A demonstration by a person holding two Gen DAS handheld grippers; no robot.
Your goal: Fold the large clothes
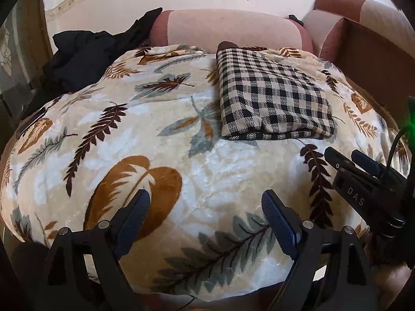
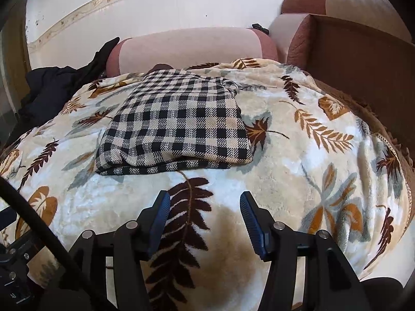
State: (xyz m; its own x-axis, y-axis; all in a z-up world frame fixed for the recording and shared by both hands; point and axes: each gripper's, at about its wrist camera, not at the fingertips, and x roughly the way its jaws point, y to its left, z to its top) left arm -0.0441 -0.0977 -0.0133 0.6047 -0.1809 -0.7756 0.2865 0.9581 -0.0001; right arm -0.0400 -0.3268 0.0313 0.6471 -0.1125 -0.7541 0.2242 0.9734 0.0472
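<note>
Folded checked garment, black and beige, lying flat on a leaf-patterned blanket, left of centre and far from the camera, thick folded edge facing near. Right claw over the blanket just near of that edge, jaws apart, holding nothing, not touching the garment. Heap of dark clothes at far left, beside a pink bolster. Brown sofa armrest at far right. White wall with a patterned border behind. Black cable crossing near left.
</note>
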